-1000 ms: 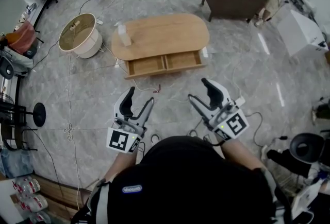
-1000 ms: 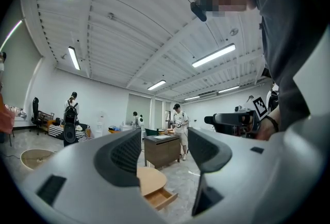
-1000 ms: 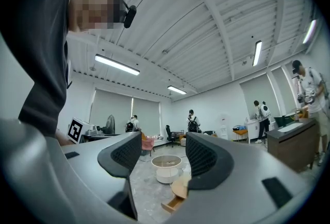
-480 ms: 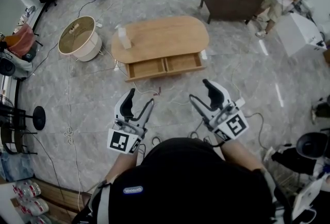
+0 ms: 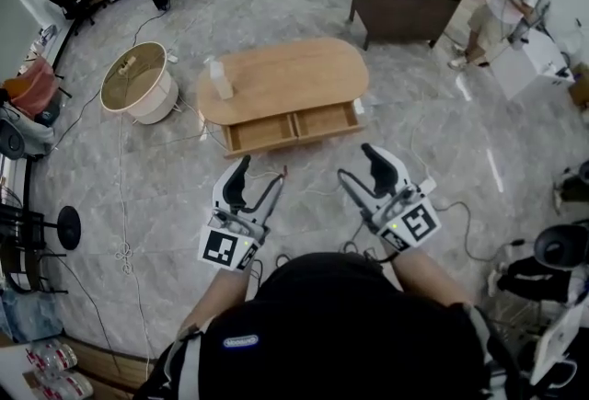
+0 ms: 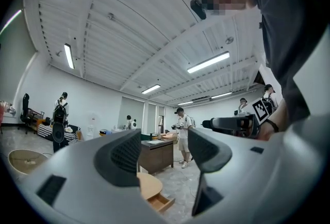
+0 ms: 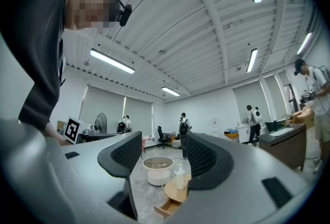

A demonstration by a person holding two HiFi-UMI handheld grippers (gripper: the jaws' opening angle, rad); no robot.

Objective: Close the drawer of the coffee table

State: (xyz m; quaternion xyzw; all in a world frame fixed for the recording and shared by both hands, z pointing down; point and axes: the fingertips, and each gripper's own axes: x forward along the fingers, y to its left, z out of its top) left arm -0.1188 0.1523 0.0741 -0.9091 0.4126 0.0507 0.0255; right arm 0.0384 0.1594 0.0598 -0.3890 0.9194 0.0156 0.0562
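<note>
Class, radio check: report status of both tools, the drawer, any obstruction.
Left tool, right tool open, empty, short of the coffee table. Drawer open, untouched. Bottle stands on tabletop, clear of drawer.

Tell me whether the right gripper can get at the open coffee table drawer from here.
Probably yes, after a step closer. The right gripper is open and empty, held short of the drawer. Only floor lies between them, and the drawer front faces the gripper.
</note>
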